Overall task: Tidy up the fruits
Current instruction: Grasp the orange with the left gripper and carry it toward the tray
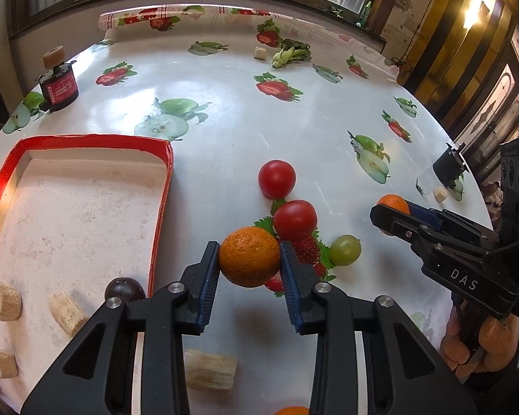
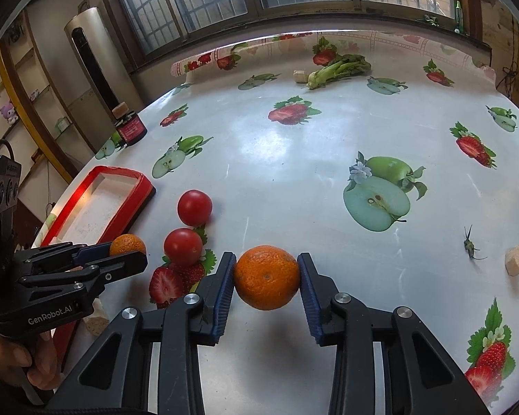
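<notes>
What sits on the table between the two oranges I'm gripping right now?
In the right wrist view, one red tomato lies between the left-held orange and the right-held orange; a second tomato sits just beyond it.

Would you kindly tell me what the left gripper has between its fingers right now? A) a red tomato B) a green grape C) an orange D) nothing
C: in the left wrist view the left gripper has both blue fingers pressed against the sides of an orange, while the tomatoes and the green grape lie free on the table.
</notes>
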Available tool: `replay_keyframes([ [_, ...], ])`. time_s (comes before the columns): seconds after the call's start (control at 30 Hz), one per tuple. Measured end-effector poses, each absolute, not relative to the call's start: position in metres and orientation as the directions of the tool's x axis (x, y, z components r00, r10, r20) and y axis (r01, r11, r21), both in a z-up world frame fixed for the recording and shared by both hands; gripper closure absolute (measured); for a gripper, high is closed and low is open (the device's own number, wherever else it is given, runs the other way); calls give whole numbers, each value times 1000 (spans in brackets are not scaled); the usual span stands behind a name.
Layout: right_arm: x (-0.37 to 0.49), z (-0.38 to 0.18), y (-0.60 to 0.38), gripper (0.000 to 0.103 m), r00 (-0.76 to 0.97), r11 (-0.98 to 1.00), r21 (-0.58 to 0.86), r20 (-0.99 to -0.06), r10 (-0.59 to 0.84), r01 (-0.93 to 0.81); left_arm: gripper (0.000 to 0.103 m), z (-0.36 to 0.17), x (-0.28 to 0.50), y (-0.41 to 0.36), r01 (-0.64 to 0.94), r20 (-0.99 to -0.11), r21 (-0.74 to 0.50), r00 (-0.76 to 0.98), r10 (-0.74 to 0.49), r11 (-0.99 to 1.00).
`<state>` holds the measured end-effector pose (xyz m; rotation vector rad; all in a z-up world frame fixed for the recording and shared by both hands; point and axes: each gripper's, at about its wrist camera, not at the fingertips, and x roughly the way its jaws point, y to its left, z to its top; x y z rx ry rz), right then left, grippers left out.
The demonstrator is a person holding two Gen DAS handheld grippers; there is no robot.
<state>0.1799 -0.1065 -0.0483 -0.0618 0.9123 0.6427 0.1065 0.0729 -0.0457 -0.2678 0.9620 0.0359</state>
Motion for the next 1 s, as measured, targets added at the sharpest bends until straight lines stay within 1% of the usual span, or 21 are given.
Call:
replay_keyframes([
  [0.4,156,-27,-105,66,455,797,214,-725,517,-565,71,-26,67,87,-190,-785,-219,617,-57,957],
  [1.0,116,-14,-65,66,415,731,206,-710,569,-650,71,-12,23,117,-274,-763,-217,646,12,937],
])
